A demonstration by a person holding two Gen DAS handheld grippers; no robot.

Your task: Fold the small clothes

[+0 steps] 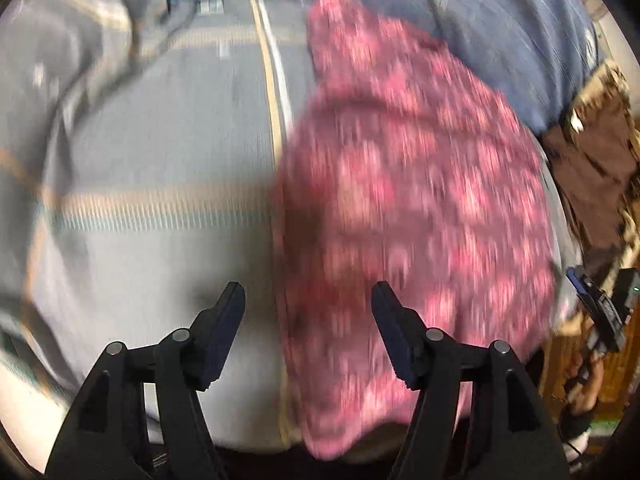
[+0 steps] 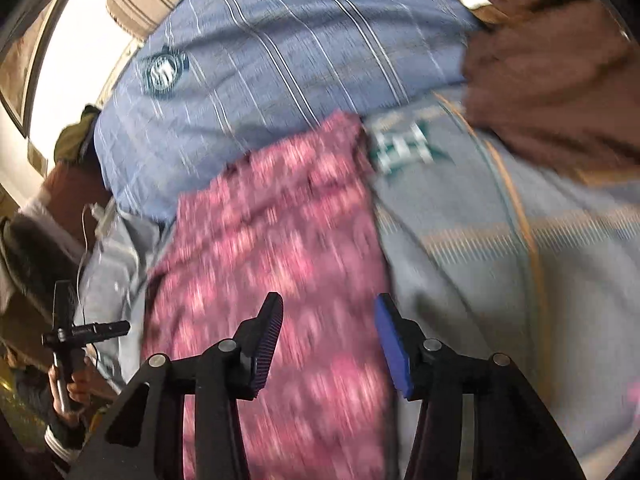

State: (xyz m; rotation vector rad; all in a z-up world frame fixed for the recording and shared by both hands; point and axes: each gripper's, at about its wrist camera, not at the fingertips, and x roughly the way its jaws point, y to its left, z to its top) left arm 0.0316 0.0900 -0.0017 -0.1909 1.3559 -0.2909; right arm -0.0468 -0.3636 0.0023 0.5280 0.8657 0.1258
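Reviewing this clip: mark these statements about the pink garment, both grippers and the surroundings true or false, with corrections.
1. The left hand-held gripper is clamped on the pink patterned garment. False: its jaws stand open with nothing pinched.
2. The garment lies on a grey-blue striped bedsheet. True.
3. The right hand-held gripper is open. True.
4. A brown cloth lies on top of the pink garment. False: it lies apart, off to the side.
5. A blue striped pillow sits beyond the garment. True.

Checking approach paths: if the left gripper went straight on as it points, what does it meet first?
Probably the left edge of the pink patterned cloth, or the grey bedsheet beside it. The open left gripper straddles that edge; blur hides depth.
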